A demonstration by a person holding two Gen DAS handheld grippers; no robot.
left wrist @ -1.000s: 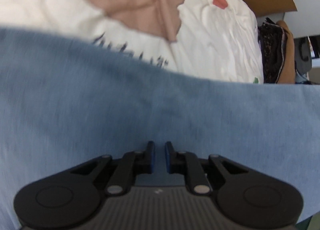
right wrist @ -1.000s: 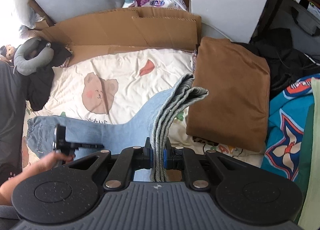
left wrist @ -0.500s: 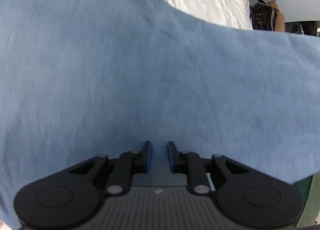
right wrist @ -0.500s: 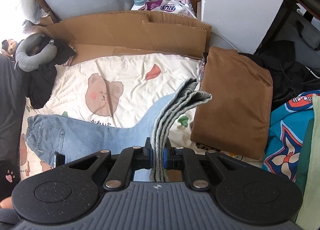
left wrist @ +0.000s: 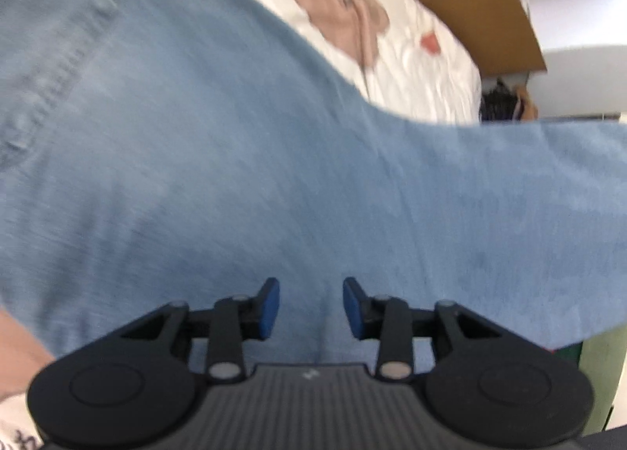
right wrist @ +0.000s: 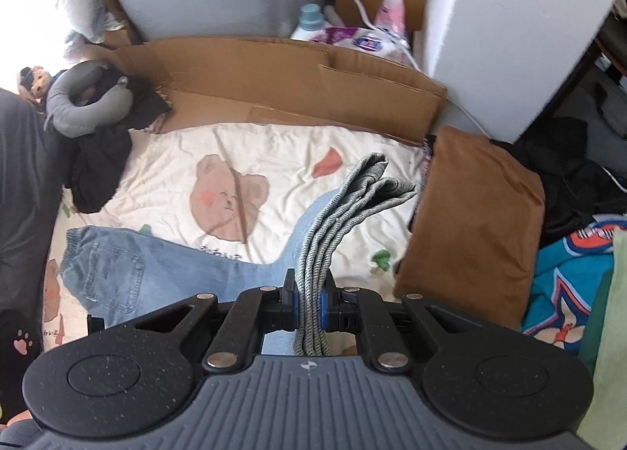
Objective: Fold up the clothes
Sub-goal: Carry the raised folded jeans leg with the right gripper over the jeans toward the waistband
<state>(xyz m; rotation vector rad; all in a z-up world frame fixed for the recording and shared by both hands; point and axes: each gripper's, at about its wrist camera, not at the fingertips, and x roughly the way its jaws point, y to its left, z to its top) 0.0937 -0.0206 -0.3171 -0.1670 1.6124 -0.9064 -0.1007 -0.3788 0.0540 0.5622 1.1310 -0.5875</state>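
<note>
Light blue jeans (right wrist: pixel 156 270) lie across a cream bear-print sheet (right wrist: pixel 274 144), waist and back pocket at the left. My right gripper (right wrist: pixel 311 305) is shut on the bunched leg ends (right wrist: pixel 352 207), whose grey inside layers stick up past the pads, lifted off the sheet. In the left wrist view the jeans (left wrist: pixel 235 156) fill most of the picture, with pocket stitching at the upper left. My left gripper (left wrist: pixel 311 293) hovers over the denim; its jaws are opening and the blue pads (left wrist: pixel 270 309) stand apart with no cloth pinched between them.
A folded brown garment (right wrist: pixel 478 223) lies right of the sheet, with teal printed cloth (right wrist: pixel 568 281) beyond it. Flattened cardboard (right wrist: pixel 294 74) borders the far side. A grey neck pillow (right wrist: pixel 86 105) on dark clothes sits far left, a white box (right wrist: pixel 509 19) far right.
My left gripper's jaws have spread apart and it has slid along the jeans, bringing the pocket into view. My right gripper has risen, keeping the leg ends clamped.
</note>
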